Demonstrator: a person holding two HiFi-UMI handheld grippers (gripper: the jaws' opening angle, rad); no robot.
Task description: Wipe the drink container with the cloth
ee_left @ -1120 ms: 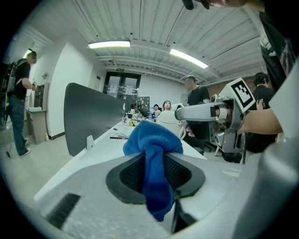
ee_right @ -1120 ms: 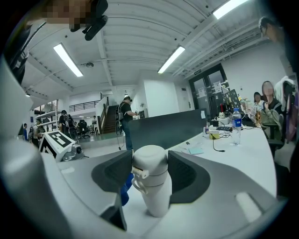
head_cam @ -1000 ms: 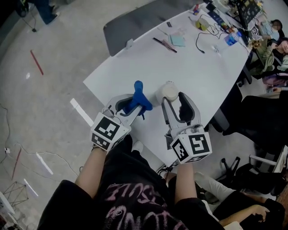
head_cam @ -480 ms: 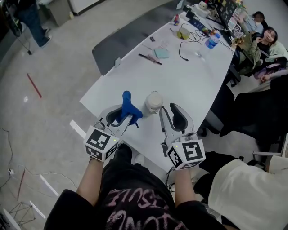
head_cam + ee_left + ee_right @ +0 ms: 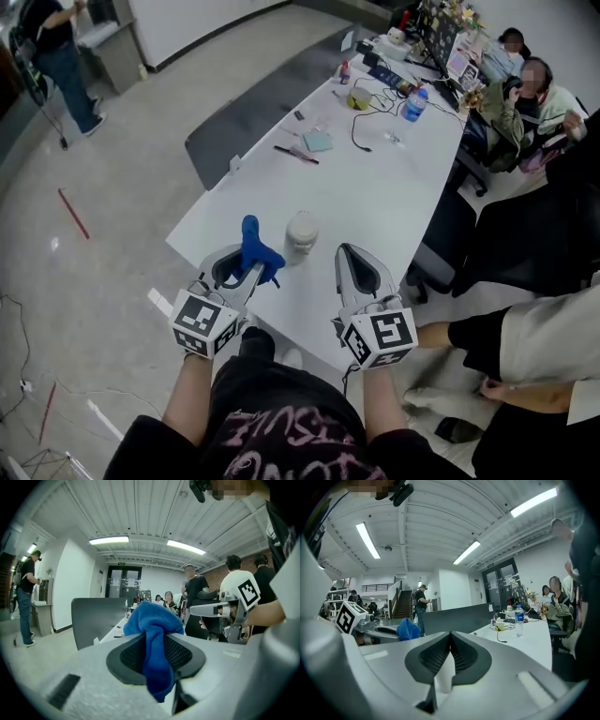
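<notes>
The drink container (image 5: 302, 232), a pale lidded cup, stands upright on the white table (image 5: 375, 197), just beyond both grippers and touching neither. My left gripper (image 5: 246, 261) is shut on a blue cloth (image 5: 254, 247), which bunches up above the jaws. In the left gripper view the cloth (image 5: 154, 639) hangs down between the dark pads. My right gripper (image 5: 350, 253) hovers to the right of the container, its jaws shut with nothing in them. In the right gripper view the pads (image 5: 464, 656) meet at the tip, and the left gripper's cloth (image 5: 408, 629) shows at the left.
Farther along the table lie a turquoise pad (image 5: 317, 141), a dark pen (image 5: 286, 151), cables and a water bottle (image 5: 413, 101). A grey partition (image 5: 253, 117) runs along the table's left side. People sit at the far right (image 5: 525, 94); another's legs are at lower right (image 5: 525, 347).
The right gripper's jaws have closed from wide open beside the container. Both grippers have drawn back toward me, and the container now stands free ahead of them.
</notes>
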